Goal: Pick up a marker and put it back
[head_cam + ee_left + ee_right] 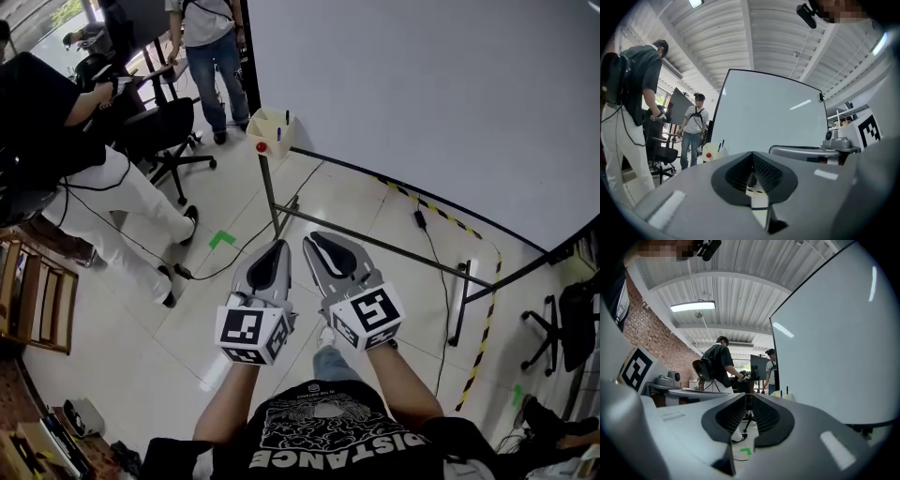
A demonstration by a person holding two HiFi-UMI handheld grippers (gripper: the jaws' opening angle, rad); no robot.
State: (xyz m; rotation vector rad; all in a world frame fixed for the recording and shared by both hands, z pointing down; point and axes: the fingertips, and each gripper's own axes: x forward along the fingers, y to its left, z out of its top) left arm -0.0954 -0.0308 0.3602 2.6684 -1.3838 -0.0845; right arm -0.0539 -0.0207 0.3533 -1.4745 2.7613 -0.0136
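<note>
A: Where's the marker?
B: The marker [287,116] stands upright in the holder [265,127], a cream tub at the whiteboard's [422,94] lower left corner; it looks thin, with a dark top that pokes above the rim; a blue marker [278,132] is just beside it; there's a red knob [262,147] on the tub's front.
A: Which way from the tongs?
B: Ahead and well apart; it's nearly straight beyond the left tongs [278,246]; the right tongs [312,239] hang just beside them, slightly off to the right; left looks better lined up, I'd judge; the long axis is vertical, so the grasp likely closes across the shaft near the top.
A: Tongs state?
B: Both clenched with nothing between; in each gripper view the jaws meet at the tip; on the right there's a hairline gap at most.
A: Progress?
B: Marker not yet picked; it sits in the holder.
</note>
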